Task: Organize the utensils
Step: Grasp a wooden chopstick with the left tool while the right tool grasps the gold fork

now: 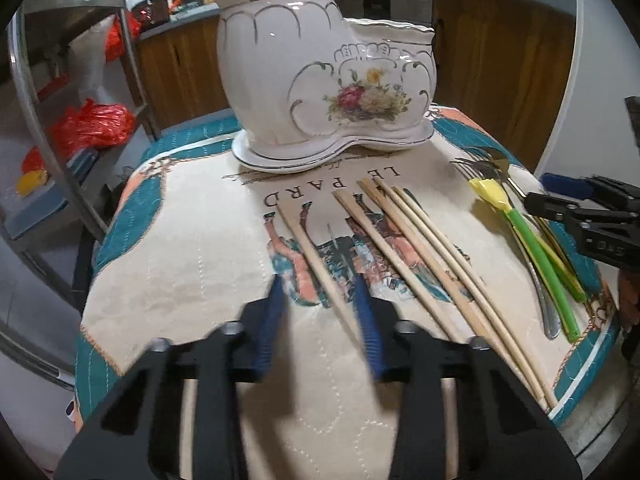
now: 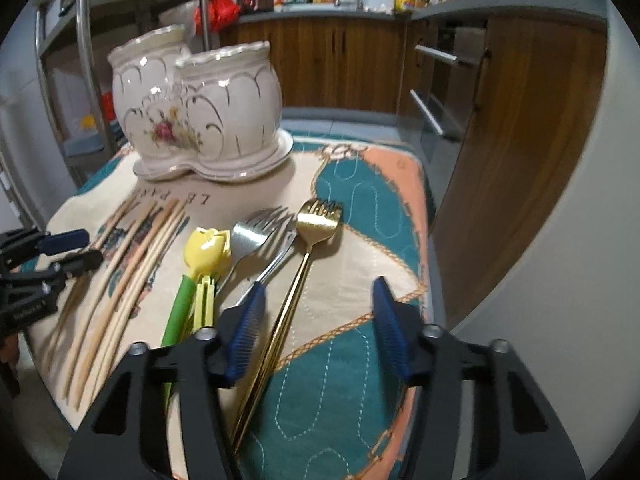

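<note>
Both tongs stand apart, gripping nothing. Left tongs (image 1: 320, 300) straddle the leftmost chopstick (image 1: 316, 256); right tongs (image 2: 320, 320) hover over the gold fork (image 2: 296, 280). Ceramic holder (image 1: 320, 80) sits at twelve o'clock; the desk (image 2: 360, 400) lies bare toward its four o'clock edge.

Left gripper (image 1: 320, 304): matte black angular frame with triangular cut-outs; two fingers (image 1: 370, 328) clad in ribbed blue pads; round silver-grey screw heads (image 1: 161, 345) on the linkage, set at 10 and 2 o'clock of the frame. Right gripper (image 2: 318, 320): same build, black body, blue ribbed pads (image 2: 245, 334), grey screws (image 2: 432, 330). White lettering, unreadable, shows on each black side plate in the opposite camera's view.
</note>
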A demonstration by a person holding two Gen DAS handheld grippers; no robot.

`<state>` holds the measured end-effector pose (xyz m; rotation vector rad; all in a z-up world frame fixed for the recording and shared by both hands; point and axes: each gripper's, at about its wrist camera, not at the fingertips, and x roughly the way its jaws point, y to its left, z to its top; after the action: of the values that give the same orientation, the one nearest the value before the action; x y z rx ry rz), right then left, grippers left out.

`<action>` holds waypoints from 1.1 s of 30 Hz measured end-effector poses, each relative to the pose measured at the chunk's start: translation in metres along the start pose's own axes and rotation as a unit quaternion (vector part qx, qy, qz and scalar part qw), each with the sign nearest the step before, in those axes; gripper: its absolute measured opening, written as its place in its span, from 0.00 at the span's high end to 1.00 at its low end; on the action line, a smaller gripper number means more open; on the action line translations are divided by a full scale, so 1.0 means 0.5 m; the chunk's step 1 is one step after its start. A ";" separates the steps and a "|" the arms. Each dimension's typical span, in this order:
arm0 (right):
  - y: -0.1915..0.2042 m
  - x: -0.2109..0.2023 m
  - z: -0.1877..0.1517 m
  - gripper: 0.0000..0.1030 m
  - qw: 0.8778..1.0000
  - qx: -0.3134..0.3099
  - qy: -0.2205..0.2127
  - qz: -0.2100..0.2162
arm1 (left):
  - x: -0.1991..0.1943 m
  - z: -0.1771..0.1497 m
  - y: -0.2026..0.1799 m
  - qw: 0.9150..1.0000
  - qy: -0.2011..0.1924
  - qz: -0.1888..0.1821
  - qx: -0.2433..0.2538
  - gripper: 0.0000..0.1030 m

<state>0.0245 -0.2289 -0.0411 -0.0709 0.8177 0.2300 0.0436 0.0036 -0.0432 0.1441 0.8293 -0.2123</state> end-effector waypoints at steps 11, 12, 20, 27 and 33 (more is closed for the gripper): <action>0.014 0.040 0.037 0.70 1.000 -0.021 0.022 0.007 | 0.035 0.053 0.025 0.999 0.030 -0.011 0.005 0.88; 0.014 0.042 0.041 0.73 0.999 -0.023 0.024 0.010 | 0.039 0.057 0.027 0.999 0.031 -0.014 0.003 0.87; 0.002 0.032 0.036 0.92 0.999 -0.008 0.010 0.039 | 0.042 0.055 0.029 1.000 0.019 -0.015 0.003 0.89; 0.003 0.001 0.030 0.95 0.998 -0.009 -0.022 0.051 | 0.034 0.043 0.031 1.000 -0.005 -0.021 -0.004 0.94; 0.011 -0.024 0.025 0.95 0.998 -0.025 -0.046 0.046 | 0.015 0.040 0.032 0.999 -0.028 -0.026 -0.005 0.94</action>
<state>0.0242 -0.2238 -0.0234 -0.0690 0.7251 0.3389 0.0667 0.0141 -0.0346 0.1065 0.7780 -0.2605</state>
